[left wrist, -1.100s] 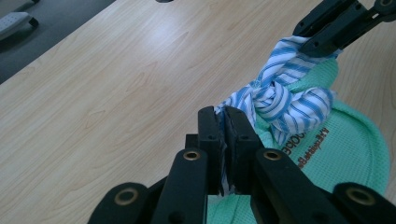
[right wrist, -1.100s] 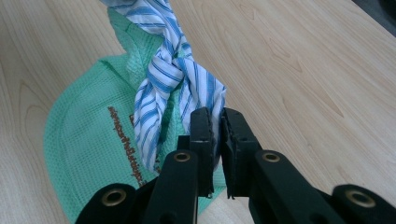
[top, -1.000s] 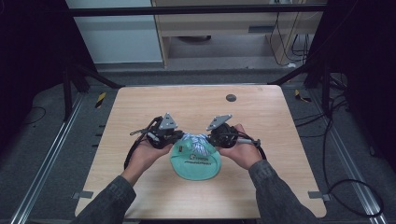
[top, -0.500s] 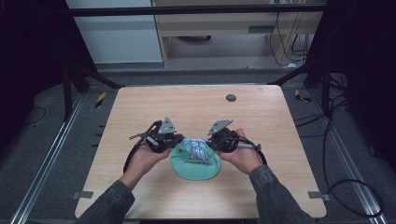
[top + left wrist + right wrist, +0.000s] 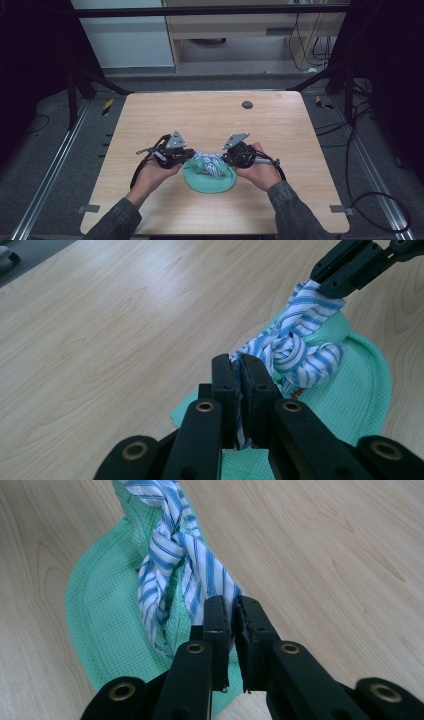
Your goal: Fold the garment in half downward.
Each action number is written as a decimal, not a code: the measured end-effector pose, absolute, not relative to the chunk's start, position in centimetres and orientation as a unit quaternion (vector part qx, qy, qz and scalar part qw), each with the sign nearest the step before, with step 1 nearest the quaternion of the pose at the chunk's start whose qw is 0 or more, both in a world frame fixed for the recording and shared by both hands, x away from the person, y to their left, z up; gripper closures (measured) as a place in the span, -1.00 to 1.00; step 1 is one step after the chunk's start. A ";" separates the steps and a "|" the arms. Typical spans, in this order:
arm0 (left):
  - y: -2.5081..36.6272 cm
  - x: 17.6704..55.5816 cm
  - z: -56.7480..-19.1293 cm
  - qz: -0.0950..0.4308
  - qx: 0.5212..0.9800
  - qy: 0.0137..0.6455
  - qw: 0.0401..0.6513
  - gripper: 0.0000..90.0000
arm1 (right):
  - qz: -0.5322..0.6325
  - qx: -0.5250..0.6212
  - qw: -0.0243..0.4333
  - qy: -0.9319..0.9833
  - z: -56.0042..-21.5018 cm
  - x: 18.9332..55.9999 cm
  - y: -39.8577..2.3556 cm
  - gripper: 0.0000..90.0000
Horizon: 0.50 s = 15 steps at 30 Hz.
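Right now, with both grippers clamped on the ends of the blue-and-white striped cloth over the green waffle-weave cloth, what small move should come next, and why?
Probably pull the two ends gently apart to tighten the knot. The left gripper and right gripper are each shut on an end of the blue-and-white striped cloth, whose twisted middle still looks loose above the green waffle-weave cloth on the wooden table.

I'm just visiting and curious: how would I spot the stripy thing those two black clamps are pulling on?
Look at the near edge of the wooden table, where a mint-green cloth lies. On it sits the blue-and-white striped cloth, twisted into a knot, one end pinched in the left gripper, the other in the right gripper. It alone is striped.
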<state>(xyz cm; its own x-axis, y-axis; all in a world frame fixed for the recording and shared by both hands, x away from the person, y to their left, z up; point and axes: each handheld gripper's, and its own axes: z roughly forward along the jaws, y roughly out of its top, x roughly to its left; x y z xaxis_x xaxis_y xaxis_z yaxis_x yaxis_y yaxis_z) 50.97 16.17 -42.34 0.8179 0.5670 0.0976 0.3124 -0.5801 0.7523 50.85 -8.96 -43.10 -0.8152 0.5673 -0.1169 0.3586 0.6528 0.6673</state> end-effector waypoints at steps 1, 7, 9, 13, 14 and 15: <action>16.2 51.0 -42.3 0.166 0.873 0.252 0.383 0.91 | 0.326 0.257 0.160 0.895 -43.2 50.8 -9.0 0.85; 16.0 50.9 -42.5 0.167 0.873 0.250 0.385 0.91 | 0.322 0.266 0.154 0.895 -43.6 50.7 -9.1 0.57; 16.0 50.8 -42.4 0.167 0.872 0.249 0.388 0.91 | 0.320 0.275 0.151 0.894 -43.8 50.8 -9.2 0.40; 15.9 50.8 -42.3 0.169 0.870 0.248 0.391 0.91 | 0.321 0.284 0.138 0.893 -44.0 51.1 -9.1 0.25; 15.9 50.8 -42.2 0.169 0.869 0.248 0.392 0.91 | 0.321 0.284 0.138 0.893 -44.0 51.1 -9.1 0.25; 15.9 50.7 -42.2 0.170 0.869 0.247 0.394 0.91 | 0.321 0.283 0.135 0.894 -44.1 51.2 -9.0 0.28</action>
